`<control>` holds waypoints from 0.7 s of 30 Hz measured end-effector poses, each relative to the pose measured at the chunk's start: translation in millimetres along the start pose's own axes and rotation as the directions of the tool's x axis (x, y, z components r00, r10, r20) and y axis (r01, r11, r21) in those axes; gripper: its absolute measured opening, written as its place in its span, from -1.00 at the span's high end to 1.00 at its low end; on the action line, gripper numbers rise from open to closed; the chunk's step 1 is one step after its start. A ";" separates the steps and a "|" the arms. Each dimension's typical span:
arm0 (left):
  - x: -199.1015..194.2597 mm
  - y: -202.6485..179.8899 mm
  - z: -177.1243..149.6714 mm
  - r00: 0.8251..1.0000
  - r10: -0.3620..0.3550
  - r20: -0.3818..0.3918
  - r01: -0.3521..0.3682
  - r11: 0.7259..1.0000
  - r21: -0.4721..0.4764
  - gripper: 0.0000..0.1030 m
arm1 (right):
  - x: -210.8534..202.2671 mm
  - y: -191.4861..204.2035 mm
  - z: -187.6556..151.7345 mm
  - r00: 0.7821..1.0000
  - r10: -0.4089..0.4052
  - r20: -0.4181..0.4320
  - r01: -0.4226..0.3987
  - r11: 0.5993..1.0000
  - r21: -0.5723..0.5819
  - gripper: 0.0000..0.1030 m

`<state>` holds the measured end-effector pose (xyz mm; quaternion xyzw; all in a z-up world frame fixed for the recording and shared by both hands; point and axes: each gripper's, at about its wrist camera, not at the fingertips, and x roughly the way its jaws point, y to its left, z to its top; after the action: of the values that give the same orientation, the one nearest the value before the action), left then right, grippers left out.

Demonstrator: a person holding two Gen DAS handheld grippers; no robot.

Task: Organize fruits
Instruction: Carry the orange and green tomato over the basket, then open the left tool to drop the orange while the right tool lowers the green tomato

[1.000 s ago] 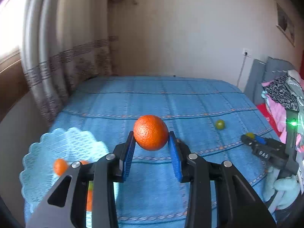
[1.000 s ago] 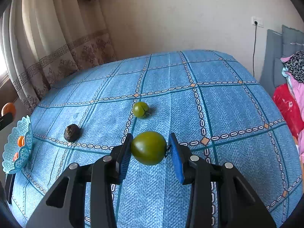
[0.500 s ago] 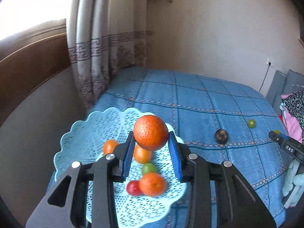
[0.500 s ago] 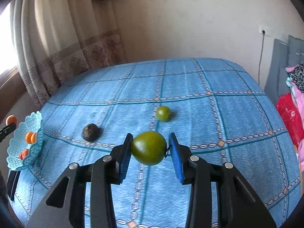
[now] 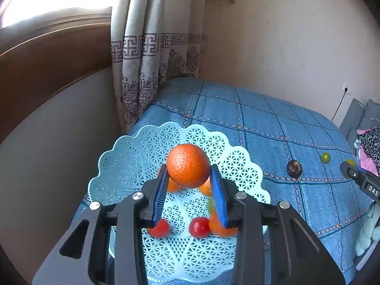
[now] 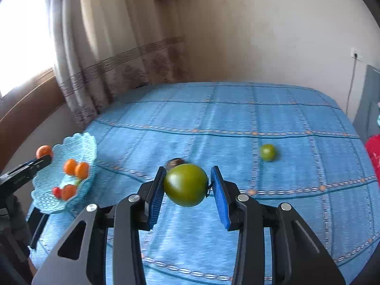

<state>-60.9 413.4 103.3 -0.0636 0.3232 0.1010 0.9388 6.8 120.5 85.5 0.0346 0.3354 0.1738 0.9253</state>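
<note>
My left gripper (image 5: 188,174) is shut on a large orange (image 5: 188,165) and hangs over the pale blue lattice basket (image 5: 133,156), which holds several small orange, red and green fruits. My right gripper (image 6: 187,185) is shut on a green tomato (image 6: 186,184) above the blue bedspread. In the right wrist view the basket (image 6: 78,142) sits at the far left with the left gripper (image 6: 26,166) and its orange (image 6: 44,151) beside it. A small green fruit (image 6: 268,152) and a dark brown fruit (image 6: 174,162) lie loose on the bed.
The basket rests near the bed's left corner, close to a patterned curtain (image 5: 147,54) and a wooden window ledge (image 5: 47,57). Piled clothes (image 5: 370,142) and a grey headboard lie at the right. The right gripper's tip (image 5: 356,175) shows at the left wrist view's right edge.
My left gripper has carried the orange leftward from over the bedspread to above the basket. My right gripper, still holding the green tomato, has swung left toward the basket side.
</note>
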 end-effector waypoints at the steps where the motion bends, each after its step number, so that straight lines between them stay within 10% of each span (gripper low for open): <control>1: 0.4 1.6 -0.2 1.000 0.002 -0.003 -0.002 1.000 -0.003 0.30 | 0.9 6.2 0.5 1.000 0.010 -0.003 -0.010 1.000 -0.006 0.24; 5: 0.5 9.6 -0.1 1.000 0.000 -0.015 -0.001 1.000 -0.027 0.27 | 1.5 33.1 1.1 0.999 0.047 -0.004 -0.047 0.998 -0.041 0.24; 9: -7.7 15.5 2.8 1.000 0.001 0.017 0.000 0.999 -0.044 -0.28 | 3.4 61.4 1.7 0.997 0.082 -0.013 -0.082 0.993 -0.080 0.24; 21: -24.6 18.9 9.6 0.992 0.093 0.090 -0.091 0.995 -0.026 -0.47 | 11.0 130.5 0.7 0.984 0.172 -0.054 -0.179 0.968 -0.176 0.24</control>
<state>-78.5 429.8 125.0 -0.0542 0.2814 0.1505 0.9462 -23.9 246.6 102.9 -0.0230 0.3316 0.2852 0.8990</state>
